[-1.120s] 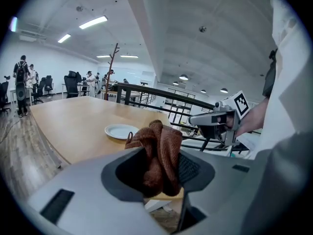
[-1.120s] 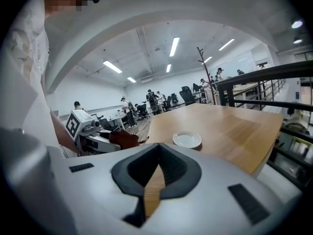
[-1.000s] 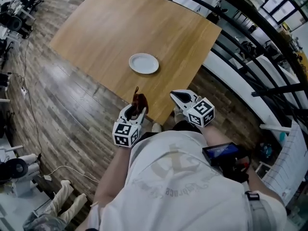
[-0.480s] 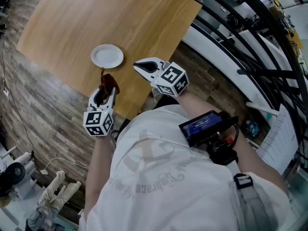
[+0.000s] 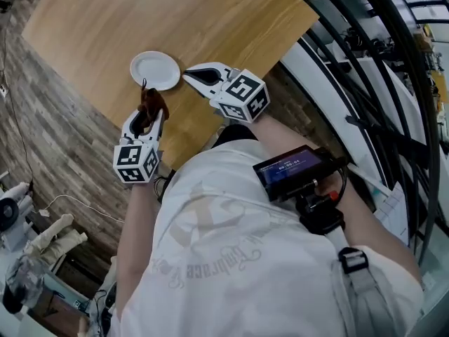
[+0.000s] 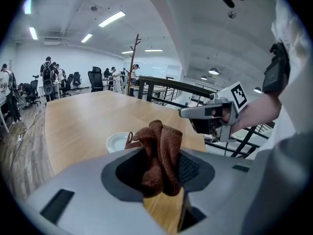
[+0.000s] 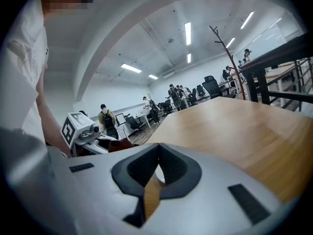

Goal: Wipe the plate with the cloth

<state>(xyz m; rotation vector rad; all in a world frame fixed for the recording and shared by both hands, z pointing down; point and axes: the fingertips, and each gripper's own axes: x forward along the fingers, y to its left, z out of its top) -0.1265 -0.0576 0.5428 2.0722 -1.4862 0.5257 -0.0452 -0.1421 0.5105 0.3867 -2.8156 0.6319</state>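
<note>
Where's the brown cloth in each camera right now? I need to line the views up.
Head view: the cloth is left of centre, bunched in the left gripper, just short of the plate.
Left gripper view: cloth dead centre, clamped between that gripper's fingers.
Right gripper view: a small dark-red lump at lower left, beside the left gripper's marker cube.
Shared landmark: the wooden table, seen in all three.
</note>
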